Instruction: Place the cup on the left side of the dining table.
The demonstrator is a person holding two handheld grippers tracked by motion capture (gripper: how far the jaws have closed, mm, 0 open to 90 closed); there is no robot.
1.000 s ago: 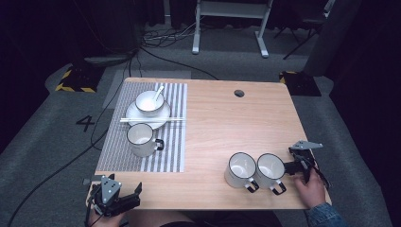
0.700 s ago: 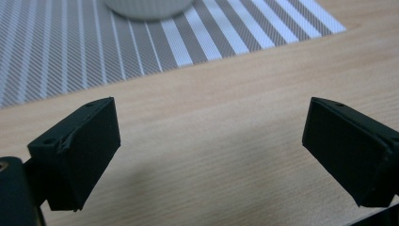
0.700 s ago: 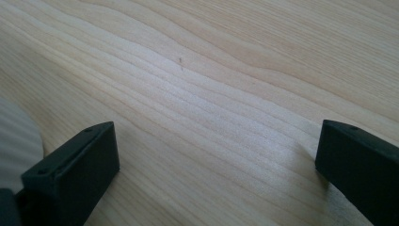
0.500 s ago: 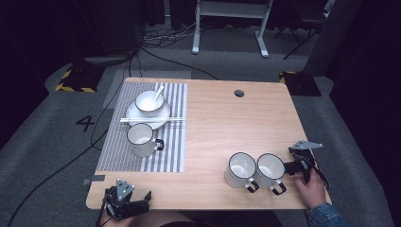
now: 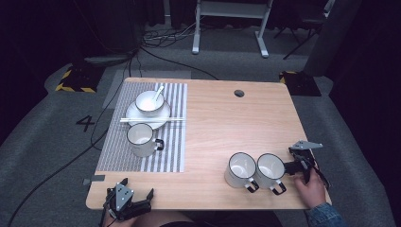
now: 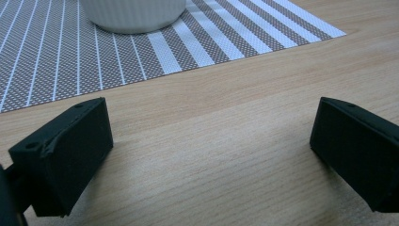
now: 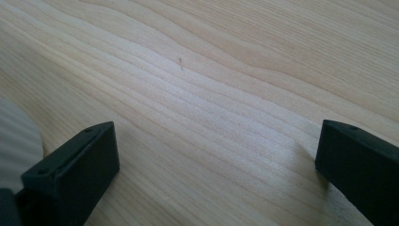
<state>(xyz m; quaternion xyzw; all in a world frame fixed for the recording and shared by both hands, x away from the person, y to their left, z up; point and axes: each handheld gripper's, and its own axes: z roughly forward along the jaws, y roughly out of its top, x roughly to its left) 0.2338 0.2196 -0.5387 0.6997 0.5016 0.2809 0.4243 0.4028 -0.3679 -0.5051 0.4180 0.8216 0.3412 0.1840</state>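
A wooden table [image 5: 222,123] seen from above. Near its right edge, the right gripper [image 5: 289,165] rests low, jaws spread, just beside the right-hand mug [image 5: 269,166] of two white mugs standing side by side; whether it touches is hard to tell. The left-hand mug [image 5: 240,169] touches its neighbour. At the near left corner, the left gripper [image 5: 137,191] sits with jaws spread over bare wood. On the far left, a striped placemat [image 5: 175,151] holds a third mug [image 5: 141,139].
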